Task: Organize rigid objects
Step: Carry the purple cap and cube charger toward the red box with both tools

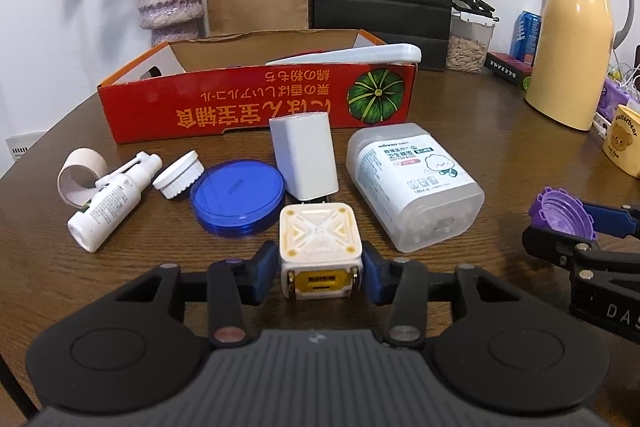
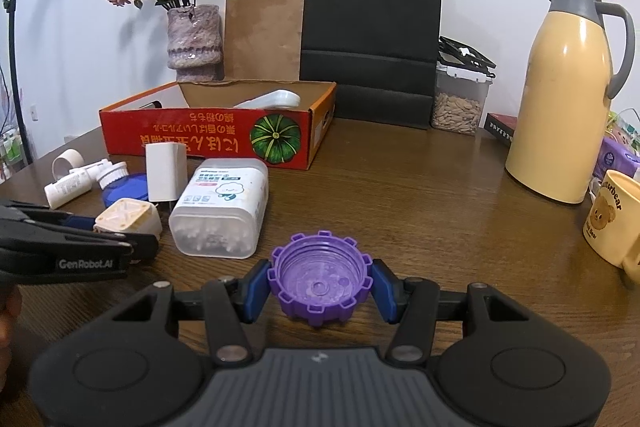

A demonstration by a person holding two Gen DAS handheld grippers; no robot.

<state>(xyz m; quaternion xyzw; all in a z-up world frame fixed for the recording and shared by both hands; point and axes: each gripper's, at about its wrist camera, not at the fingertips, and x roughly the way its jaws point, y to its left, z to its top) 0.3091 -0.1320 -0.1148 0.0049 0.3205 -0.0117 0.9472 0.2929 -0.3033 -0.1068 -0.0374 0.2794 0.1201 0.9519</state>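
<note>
Your left gripper point(image 1: 320, 267) pinches the cream cube charger point(image 1: 319, 251), just in front of the red box point(image 1: 224, 103). Your right gripper point(image 2: 320, 283) clamps the purple cap point(image 2: 320, 277), front-right of that box.

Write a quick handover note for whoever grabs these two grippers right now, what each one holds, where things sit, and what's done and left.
Left gripper: shut on the cream cube charger.
Right gripper: shut on the purple bottle cap.
Red cardboard box: already holds a white handled item.
Still on the table: cotton swab box, white power adapter, blue round lid, white ribbed cap, spray bottle, tape roll.
Left: presumably box both held pieces, then the rest.
</note>
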